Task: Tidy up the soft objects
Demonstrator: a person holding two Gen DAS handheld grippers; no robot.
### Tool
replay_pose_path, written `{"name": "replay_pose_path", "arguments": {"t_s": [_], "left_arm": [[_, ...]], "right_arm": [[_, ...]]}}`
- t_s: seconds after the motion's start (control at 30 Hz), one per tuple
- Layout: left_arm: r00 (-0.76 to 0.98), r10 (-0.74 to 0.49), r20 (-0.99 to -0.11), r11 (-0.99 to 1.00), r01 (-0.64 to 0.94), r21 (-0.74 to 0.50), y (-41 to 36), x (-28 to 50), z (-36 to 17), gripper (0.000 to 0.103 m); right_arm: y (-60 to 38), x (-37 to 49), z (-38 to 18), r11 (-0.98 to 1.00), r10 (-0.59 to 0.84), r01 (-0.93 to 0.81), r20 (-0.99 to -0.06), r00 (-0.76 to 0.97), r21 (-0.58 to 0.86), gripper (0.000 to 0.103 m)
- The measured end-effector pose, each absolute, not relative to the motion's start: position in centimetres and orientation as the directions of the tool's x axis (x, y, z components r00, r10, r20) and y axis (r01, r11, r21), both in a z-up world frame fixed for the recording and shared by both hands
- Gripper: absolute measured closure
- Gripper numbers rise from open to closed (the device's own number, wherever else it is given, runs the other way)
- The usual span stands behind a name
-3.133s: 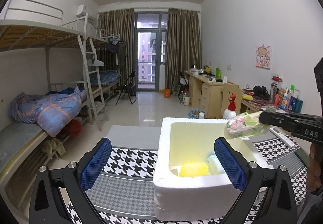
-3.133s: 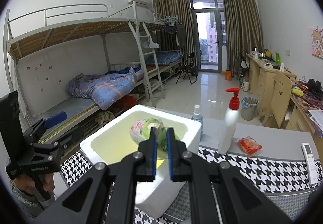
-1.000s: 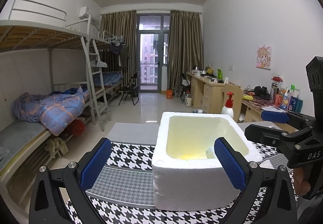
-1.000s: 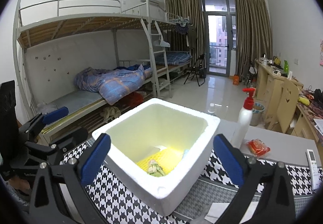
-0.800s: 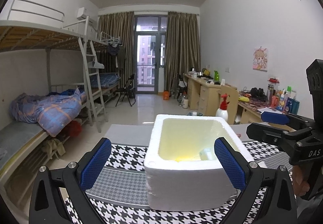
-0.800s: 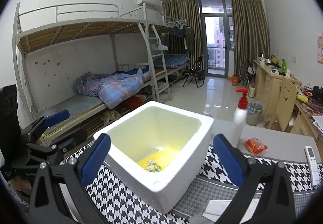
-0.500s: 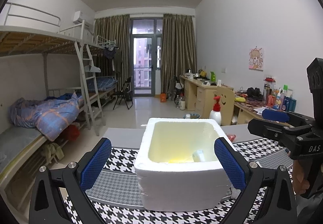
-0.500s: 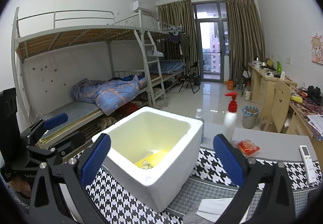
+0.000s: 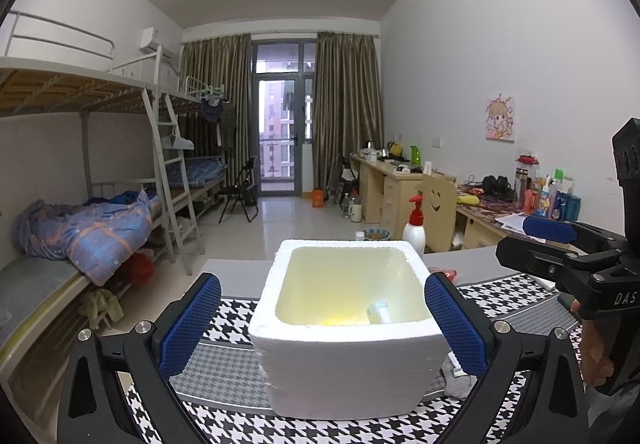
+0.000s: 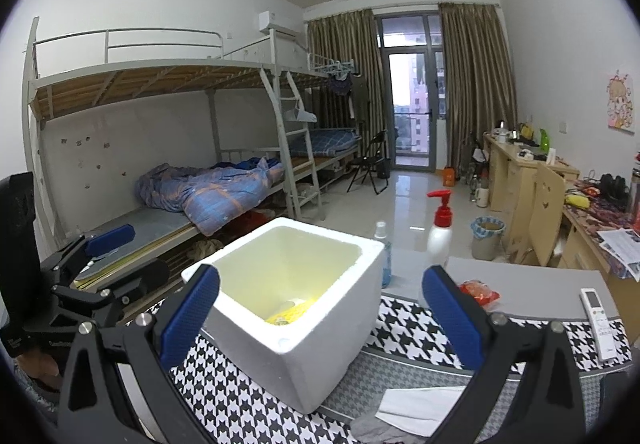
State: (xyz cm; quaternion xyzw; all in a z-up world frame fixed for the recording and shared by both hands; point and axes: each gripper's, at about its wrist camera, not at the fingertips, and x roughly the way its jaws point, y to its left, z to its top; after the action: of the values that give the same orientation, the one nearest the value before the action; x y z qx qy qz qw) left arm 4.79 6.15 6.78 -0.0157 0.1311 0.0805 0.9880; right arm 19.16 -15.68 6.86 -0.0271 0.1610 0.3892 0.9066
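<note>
A white foam box (image 9: pixel 352 372) stands on the houndstooth mat, straight ahead of my left gripper (image 9: pixel 322 310), which is open and empty a little short of the box. Low inside the box lie a yellow sponge (image 9: pixel 340 320) and a white roll (image 9: pixel 378 312). My right gripper (image 10: pixel 322 314) is also open and empty, drawn back from the foam box (image 10: pixel 320 364). In the right wrist view the yellow sponge (image 10: pixel 296 312) shows in the box with a small packet (image 10: pixel 284 321) on it. Each gripper appears at the other view's edge: right gripper (image 9: pixel 560 256), left gripper (image 10: pixel 104 256).
Behind the box stand a red-topped pump bottle (image 10: pixel 440 240) and a small spray bottle (image 10: pixel 384 256). An orange packet (image 10: pixel 478 292) and a remote (image 10: pixel 596 320) lie on the grey table at the right. White paper (image 10: pixel 420 404) and a grey cloth (image 10: pixel 372 428) lie near the front.
Three seconds ago my right gripper was shut on a floral packet above the box; now it is open and the packet lies inside. Both grippers have drawn back from the box.
</note>
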Motion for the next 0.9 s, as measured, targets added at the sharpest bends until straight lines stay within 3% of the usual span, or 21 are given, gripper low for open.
{"name": "replay_pose_path", "arguments": {"t_s": [0.9], "left_arm": [[0.965,0.121,-0.233,0.993,-0.119,0.021,2.9,4.3,6.9,0.001]], "right_arm": [[-18.8,17.1,7.0,0.784,0.607,-0.619,-0.267,0.748,0.048,0.001]]}}
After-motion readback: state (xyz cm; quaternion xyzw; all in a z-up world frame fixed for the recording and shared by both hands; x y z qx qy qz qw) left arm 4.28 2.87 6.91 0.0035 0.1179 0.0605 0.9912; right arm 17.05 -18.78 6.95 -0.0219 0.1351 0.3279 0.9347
